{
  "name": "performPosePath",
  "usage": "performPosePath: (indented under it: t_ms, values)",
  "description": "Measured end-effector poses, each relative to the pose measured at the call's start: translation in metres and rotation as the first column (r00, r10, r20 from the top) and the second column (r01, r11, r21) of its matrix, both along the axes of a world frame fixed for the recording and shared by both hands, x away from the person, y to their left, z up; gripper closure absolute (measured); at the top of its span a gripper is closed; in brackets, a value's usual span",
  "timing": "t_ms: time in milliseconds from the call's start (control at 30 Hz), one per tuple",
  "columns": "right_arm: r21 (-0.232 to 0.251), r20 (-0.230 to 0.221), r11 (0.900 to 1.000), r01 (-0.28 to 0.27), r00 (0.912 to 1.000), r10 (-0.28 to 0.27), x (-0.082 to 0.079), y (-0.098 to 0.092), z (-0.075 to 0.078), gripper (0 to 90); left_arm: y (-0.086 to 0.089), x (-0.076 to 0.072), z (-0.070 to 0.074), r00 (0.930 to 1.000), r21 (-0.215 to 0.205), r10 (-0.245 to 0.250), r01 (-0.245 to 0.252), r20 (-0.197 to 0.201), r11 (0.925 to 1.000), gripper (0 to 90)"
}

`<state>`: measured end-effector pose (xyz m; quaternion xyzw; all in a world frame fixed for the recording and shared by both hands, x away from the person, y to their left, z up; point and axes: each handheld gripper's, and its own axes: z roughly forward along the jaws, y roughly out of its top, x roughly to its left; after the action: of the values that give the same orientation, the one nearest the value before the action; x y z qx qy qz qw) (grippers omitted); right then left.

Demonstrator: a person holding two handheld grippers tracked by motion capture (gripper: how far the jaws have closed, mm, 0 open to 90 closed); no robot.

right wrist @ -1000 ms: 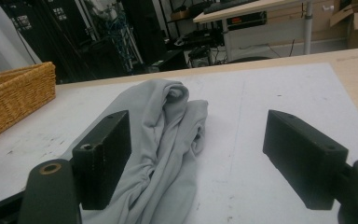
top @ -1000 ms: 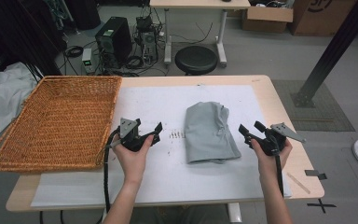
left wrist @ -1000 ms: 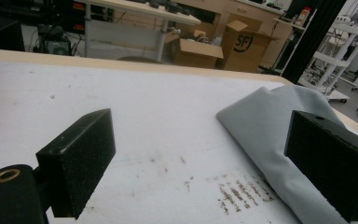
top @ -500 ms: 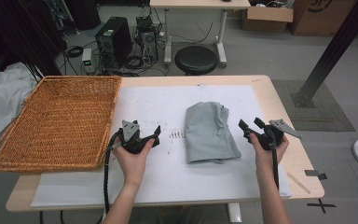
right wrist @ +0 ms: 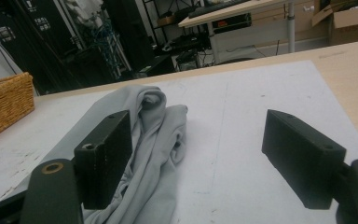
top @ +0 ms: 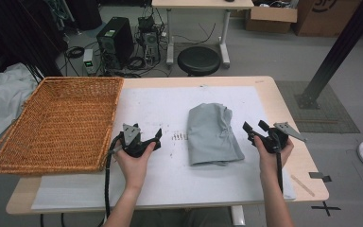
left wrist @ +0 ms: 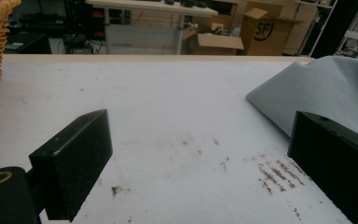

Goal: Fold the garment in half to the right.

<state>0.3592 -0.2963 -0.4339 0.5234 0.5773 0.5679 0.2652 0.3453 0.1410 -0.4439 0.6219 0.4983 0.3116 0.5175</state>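
I have both forearms coming in from the near edge of the table (top: pixel 283 94), one hand either side of the cloth (top: pixel 213 135). My left hand (top: pixel 134 163) sits low over the white mat (top: pixel 170 179), between the basket (top: pixel 56 123) and the cloth, wrist roughly straight, with the left gripper (top: pixel 157 137) aimed forward and a little toward the cloth. My right hand (top: pixel 272 156) is near the table's right edge, with the right gripper (top: pixel 254 128) angled in toward the cloth's right side.

The left gripper's jaws stand wide apart with nothing between them but bare, stained mat; in the left gripper view the cloth's edge lies just beyond the right-hand jaw. The right gripper's jaws are also spread wide and grip nothing; in the right gripper view the left-hand jaw sits right against the rumpled cloth, though I cannot tell whether it touches.

The cloth lies folded in the middle of the mat, grey, with its gathered edge toward my right hand.
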Motion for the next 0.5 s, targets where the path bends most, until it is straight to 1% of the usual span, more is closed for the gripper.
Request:
performPosePath:
  t_ms: [100, 400, 500]
  values:
    - [-0.007, 0.001, 1.000, -0.003, 1.0000, 0.003, -0.0030, -0.0001, 0.0018, 24.9, -0.0008, -0.0017, 0.0000, 1.0000, -0.002, -0.004, 0.004, 0.000, 1.0000, 6.8]
    - [-0.003, 0.012, 1.000, 0.000, 0.9999, 0.000, -0.0097, -0.0038, 0.0068, 25.3, -0.0023, -0.0043, 0.0021, 0.9999, -0.013, -0.004, 0.004, 0.010, 0.9999, 6.8]
    - [-0.002, 0.012, 1.000, -0.001, 0.9999, 0.001, -0.0104, -0.0041, 0.0072, 25.3, -0.0036, -0.0043, 0.0032, 0.9998, -0.016, -0.011, 0.011, 0.016, 0.9998, 6.8]
